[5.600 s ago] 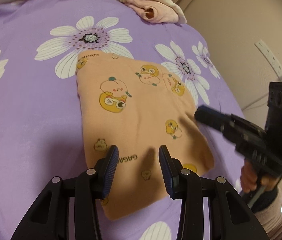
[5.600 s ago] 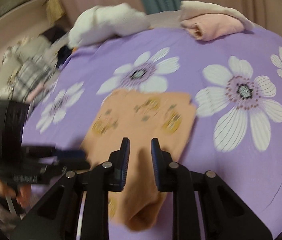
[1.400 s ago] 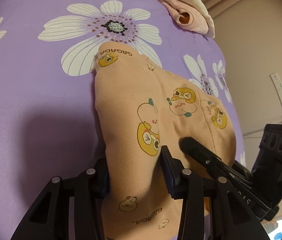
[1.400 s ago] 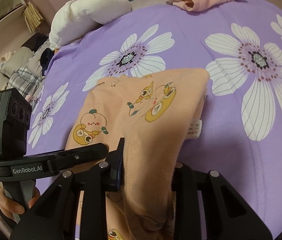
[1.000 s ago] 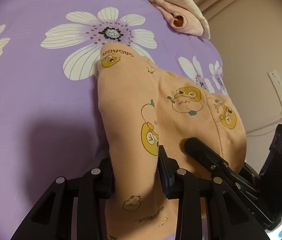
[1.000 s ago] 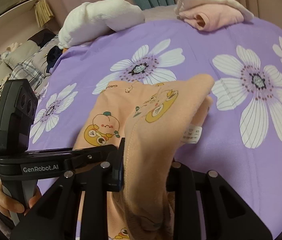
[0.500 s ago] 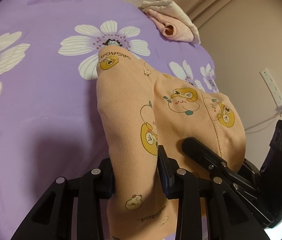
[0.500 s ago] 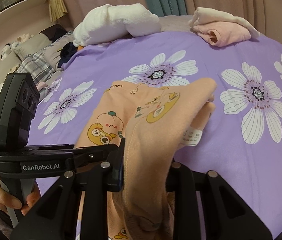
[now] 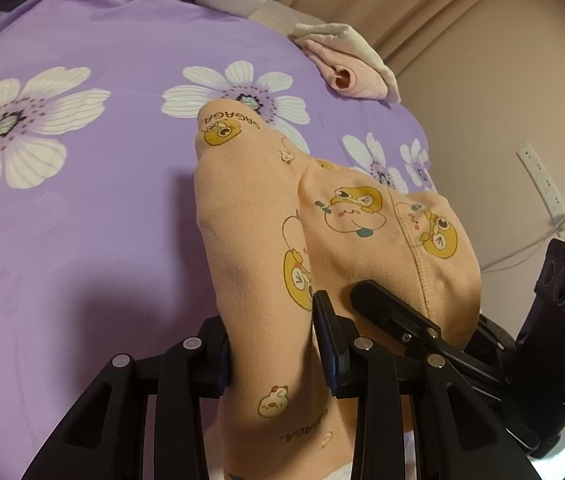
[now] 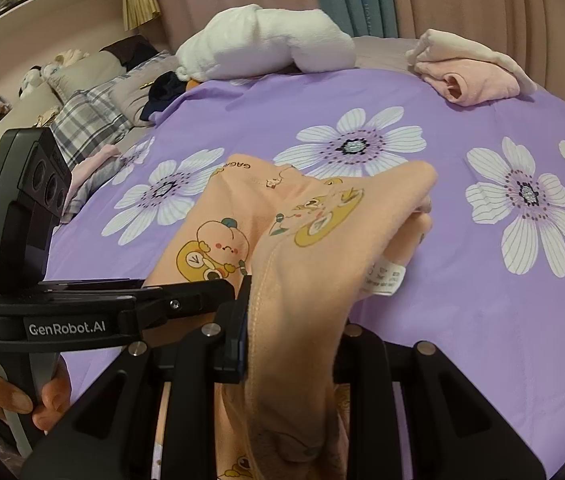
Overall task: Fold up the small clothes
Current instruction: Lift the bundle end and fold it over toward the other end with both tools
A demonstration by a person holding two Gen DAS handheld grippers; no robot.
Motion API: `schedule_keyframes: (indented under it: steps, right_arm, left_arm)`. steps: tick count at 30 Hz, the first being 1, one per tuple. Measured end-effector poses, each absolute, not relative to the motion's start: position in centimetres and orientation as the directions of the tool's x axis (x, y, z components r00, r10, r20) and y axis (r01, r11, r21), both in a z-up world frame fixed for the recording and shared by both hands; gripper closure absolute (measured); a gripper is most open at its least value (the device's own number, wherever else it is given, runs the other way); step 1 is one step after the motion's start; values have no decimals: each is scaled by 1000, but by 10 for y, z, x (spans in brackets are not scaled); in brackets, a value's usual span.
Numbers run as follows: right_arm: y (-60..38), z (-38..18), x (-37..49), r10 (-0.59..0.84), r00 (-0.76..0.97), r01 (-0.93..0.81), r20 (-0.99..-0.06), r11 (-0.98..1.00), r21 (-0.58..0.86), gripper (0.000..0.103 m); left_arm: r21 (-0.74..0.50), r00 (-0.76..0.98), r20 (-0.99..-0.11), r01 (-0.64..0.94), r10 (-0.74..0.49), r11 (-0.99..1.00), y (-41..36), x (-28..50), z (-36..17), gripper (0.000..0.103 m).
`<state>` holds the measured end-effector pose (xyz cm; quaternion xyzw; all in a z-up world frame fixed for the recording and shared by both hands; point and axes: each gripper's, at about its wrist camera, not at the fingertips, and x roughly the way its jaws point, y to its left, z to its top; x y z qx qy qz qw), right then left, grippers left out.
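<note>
The near edge of the orange garment (image 9: 250,216) is clamped in the left gripper (image 9: 270,344) and the right gripper (image 10: 290,336) and has been raised higher off the purple bedsheet (image 9: 82,216) than a second ago; its far end probably remains on the sheet, so a fold-over appears under way.

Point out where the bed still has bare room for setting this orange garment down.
Bare sheet lies right of the orange garment, and between it and the folded pink clothes. The purple stretch to its left is free too. It is crowded along the far edge by the white bundle.
</note>
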<state>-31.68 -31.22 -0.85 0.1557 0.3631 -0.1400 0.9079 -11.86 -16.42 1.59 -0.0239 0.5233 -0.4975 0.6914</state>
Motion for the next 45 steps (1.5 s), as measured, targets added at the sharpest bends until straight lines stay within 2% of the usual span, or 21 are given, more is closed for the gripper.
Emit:
schedule_keyframes:
  steps: [18, 45]
  right_arm:
    - [-269, -1, -288, -114, 696, 281, -709, 952, 123, 77]
    - [-257, -12, -236, -86, 681, 232, -727, 967, 103, 77]
  left_arm:
    - [-531, 37, -693, 650, -720, 544, -117, -103, 22, 70]
    - [-536, 69, -702, 604, -709, 590, -107, -59, 8, 70]
